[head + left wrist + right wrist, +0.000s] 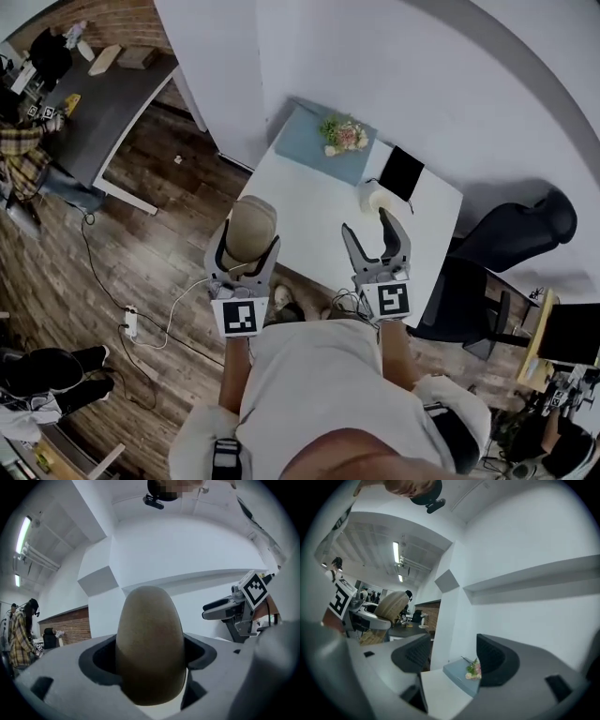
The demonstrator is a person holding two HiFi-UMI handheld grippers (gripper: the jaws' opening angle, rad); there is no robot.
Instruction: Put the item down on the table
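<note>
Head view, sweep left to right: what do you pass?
Dark desk → tan oval item held in the left gripper → flowers → black tablet → black office chair.

Left gripper (pixel 251 234) and right gripper (pixel 367 225), pale grey moulded shells, dark ribbed jaw pads (pixel 412 654), each with a white marker cube (pixel 238 317) printed with black squares, white cable (pixel 183 300) left of that cube, light beige shirt (pixel 314 375) below it.

One left gripper (pixel 250 240) and one right gripper (pixel 367 223) are hovering, one tan item (pixel 251 225) sitting in the left's jaws, one table (pixel 314 208), one mat (pixel 307 142), one flower bunch (pixel 343 134) lying ahead.
</note>
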